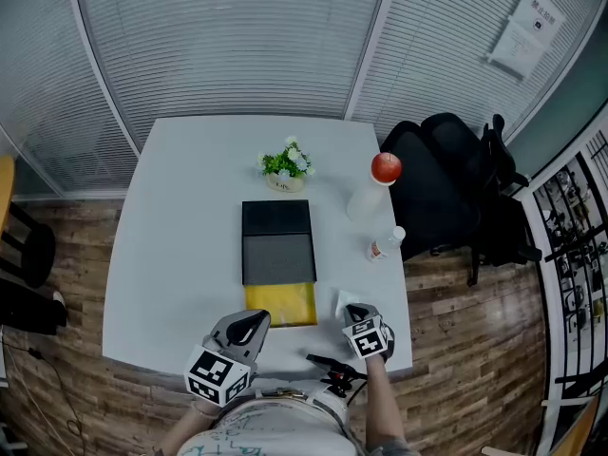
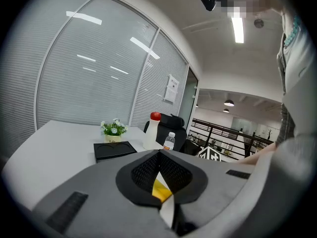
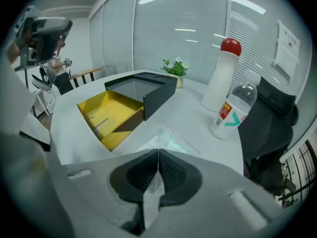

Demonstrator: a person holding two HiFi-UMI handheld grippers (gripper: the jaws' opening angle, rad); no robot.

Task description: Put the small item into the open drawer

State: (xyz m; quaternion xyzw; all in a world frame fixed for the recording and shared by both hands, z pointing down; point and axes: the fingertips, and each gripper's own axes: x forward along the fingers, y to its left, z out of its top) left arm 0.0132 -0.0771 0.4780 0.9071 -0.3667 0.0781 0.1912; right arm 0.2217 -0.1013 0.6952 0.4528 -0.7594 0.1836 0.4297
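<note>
Beside the yellow drawer (image 1: 280, 304), right fingers (image 3: 141, 175) grasp a clear packet (image 3: 167, 144), left fingers (image 2: 147, 173) clenched

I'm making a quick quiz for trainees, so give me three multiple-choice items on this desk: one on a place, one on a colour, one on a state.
1. Where is the plant? A) beyond the black box B) in a gripper C) on the floor
2. What colour is the open drawer? A) red B) yellow C) blue
3. How is the right gripper? A) wide open B) shut on the clear packet C) out of sight
Answers: 1 A, it stands at the box's far end; 2 B, its inside shows yellow; 3 B, its fingers meet on the packet.
</note>
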